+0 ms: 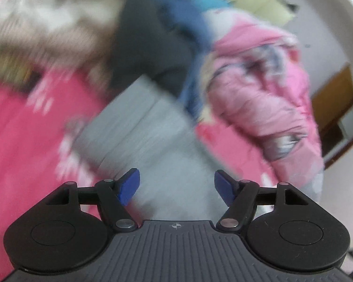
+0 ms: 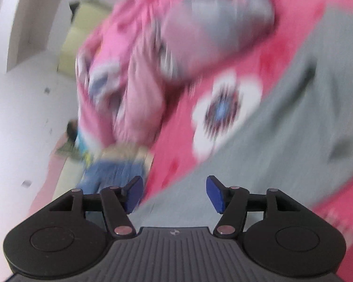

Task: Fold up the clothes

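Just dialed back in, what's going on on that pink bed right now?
A person with a handheld claw in each hand is folding clothes on a pink flowered bedspread. Both the left claw and the right claw are open with nothing between the pads, above a grey garment that lies spread flat with a fold edge showing. A pink padded jacket and a pile of other clothes lie beyond it. Both views are motion-blurred.

Soft, even indoor light fills both views, with no hard shadows or glare anywhere. Everything beyond the grippers is smeared by heavy motion blur, the pink bedding (image 1: 23, 129) and grey garment (image 2: 294, 129) streaking diagonally. The fisheye bends the edges and darkens the corners.
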`<state>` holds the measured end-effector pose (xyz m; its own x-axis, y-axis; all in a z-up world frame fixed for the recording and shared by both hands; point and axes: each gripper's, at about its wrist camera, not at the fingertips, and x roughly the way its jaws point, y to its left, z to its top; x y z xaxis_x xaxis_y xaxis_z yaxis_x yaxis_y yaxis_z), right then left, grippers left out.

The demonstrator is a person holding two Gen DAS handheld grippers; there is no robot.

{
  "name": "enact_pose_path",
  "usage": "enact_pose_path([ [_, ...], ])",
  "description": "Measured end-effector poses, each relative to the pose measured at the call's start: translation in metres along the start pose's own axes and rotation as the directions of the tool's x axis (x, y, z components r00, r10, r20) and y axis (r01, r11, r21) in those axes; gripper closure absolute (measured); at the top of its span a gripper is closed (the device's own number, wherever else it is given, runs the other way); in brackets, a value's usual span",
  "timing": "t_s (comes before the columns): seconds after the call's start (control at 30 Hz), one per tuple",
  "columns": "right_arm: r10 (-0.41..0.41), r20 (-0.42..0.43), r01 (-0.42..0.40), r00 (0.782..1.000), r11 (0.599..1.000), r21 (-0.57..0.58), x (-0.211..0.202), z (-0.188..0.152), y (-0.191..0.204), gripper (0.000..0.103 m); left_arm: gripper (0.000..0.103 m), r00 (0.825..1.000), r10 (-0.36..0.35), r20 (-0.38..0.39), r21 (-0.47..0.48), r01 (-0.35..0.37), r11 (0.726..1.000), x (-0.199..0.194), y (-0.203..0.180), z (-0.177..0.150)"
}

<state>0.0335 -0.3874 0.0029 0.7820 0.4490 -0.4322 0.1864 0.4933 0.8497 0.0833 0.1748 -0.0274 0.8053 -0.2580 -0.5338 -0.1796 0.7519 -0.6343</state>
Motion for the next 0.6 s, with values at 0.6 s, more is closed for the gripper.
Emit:
enact_pose_path([
  [0.6,0.138,-0.06,-0.097,0.989,0.892,0.441,0.138,-0.084,-0.077,0.039,0.034,0.989,-0.138,0.053,-0.248,0.147,0.957,0.08,0.048,0.009],
])
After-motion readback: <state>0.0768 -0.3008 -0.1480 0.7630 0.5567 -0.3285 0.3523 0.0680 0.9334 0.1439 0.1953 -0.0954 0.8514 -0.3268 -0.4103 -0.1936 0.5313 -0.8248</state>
